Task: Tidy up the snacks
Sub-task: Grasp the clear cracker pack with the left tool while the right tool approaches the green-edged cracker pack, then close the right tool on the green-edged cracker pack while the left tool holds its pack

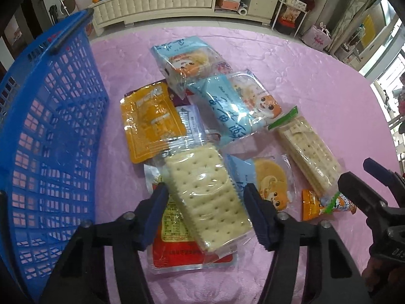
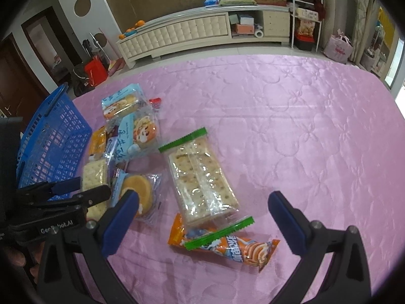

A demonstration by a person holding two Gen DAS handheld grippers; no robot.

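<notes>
A heap of snack packets lies on the pink tablecloth [image 1: 316, 81]. My left gripper [image 1: 205, 190] points down over a clear pack of pale crackers [image 1: 202, 192], which lies slantwise between its blue pads on top of a red packet [image 1: 174, 250]. The pads stand close beside the wrapper; red shows between the left pad and the pack. My right gripper [image 2: 203, 197] hangs open and empty above a green-sealed cracker pack [image 2: 200, 177] and an orange snack tube [image 2: 227, 248]. Light-blue cake packets [image 1: 238, 106] and an orange pouch [image 1: 152, 124] lie farther back.
A blue plastic basket [image 1: 50, 131] stands at the left edge of the heap, close to my left gripper. A round cake in a clear wrapper [image 2: 138, 192] lies between both grippers. The tablecloth's right half [image 2: 316, 126] holds no packets. A cream cabinet [image 2: 189, 33] stands beyond the table.
</notes>
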